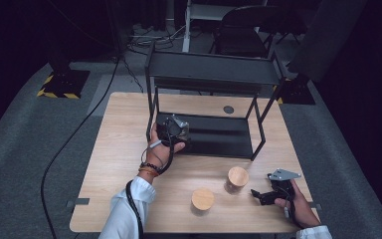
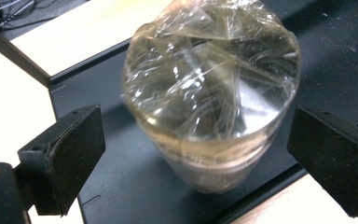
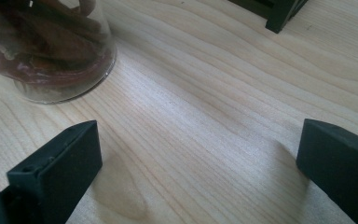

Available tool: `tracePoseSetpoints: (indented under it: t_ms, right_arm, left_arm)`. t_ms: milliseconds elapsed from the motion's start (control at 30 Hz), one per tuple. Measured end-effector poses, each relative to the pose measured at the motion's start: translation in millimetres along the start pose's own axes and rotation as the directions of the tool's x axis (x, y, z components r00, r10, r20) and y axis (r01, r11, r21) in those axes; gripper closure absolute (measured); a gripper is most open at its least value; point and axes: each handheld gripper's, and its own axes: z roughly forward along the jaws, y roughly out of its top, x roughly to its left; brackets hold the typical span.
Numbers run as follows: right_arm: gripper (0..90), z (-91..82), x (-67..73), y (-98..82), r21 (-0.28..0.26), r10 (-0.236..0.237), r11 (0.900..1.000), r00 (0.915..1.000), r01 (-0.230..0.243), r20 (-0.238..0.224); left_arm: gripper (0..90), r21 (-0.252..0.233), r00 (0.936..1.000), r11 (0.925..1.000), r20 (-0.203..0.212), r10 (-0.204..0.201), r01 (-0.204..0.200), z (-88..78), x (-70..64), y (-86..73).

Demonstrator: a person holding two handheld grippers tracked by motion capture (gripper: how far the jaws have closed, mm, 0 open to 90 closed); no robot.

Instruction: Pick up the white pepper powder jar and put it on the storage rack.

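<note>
Two jars with round wooden lids wait at the bottom of the high view on the pale wooden tabletop (image 1: 119,149): one lid (image 1: 202,198) low centre, the other (image 1: 238,177) just up and right of it. At lower right the right tongs (image 1: 256,195) rest low by the table edge, and in the right gripper view their black jaws stand wide apart over bare wood, holding nothing; a clear glass jar of brown sticks (image 3: 42,42) sits at upper left of that view, well clear of the jaws.

Now to mid-frame, where the action is! The left tongs (image 1: 176,130) sit at the left end of the black metal shelf rack's lower tray (image 1: 219,137). In the left gripper view the clear glass jar capped with crinkled plastic film (image 2: 212,88) stands upright on that dark tray, between the jaws, with daylight on both sides — wide open, no pad touching glass.

To do this well, I'd say: line up so both pads meet the glass wall below the film, not the film itself, which looks slippery and could tear or slide. The jar sits a touch right of centre in that view, so a small shift would even the gaps. Close gently and squarely; glass can skate on smooth metal. Mind the rack's upright post and upper shelf (image 1: 214,67) at the top of the high view.
</note>
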Motion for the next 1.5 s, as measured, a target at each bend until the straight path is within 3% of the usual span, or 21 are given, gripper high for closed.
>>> tracePoseSetpoints:
  t_ms: [367, 667, 1033, 1500]
  right_arm:
    - [0.0, 0.0, 0.0, 0.0, 0.000, 0.000, 1.000, 1.0000, 0.000, 0.000]
    - [0.0, 0.0, 0.0, 0.0, 0.000, -0.001, 1.000, 1.0000, 0.001, 0.000]
    - [0.0, 0.0, -0.1, 0.0, 0.000, -0.001, 1.000, 1.0000, 0.001, 0.000]
    - [0.0, 0.0, 0.0, 0.0, 0.000, 0.000, 1.000, 1.0000, 0.000, 0.000]
  left_arm:
    - [3.4, -0.028, 0.9985, 0.9981, 0.008, 0.055, -0.054, -23.0, -2.3, -1.4]
    - [3.1, -0.027, 0.9929, 0.9925, 0.001, 0.119, -0.119, -40.8, -8.0, -4.9]
    - [3.0, -0.048, 0.9863, 0.9852, 0.002, 0.165, -0.165, -57.0, -14.8, -14.6]
    - [2.9, -0.027, 0.9794, 0.9791, -0.011, 0.201, -0.202, -59.2, -16.5, -38.0]
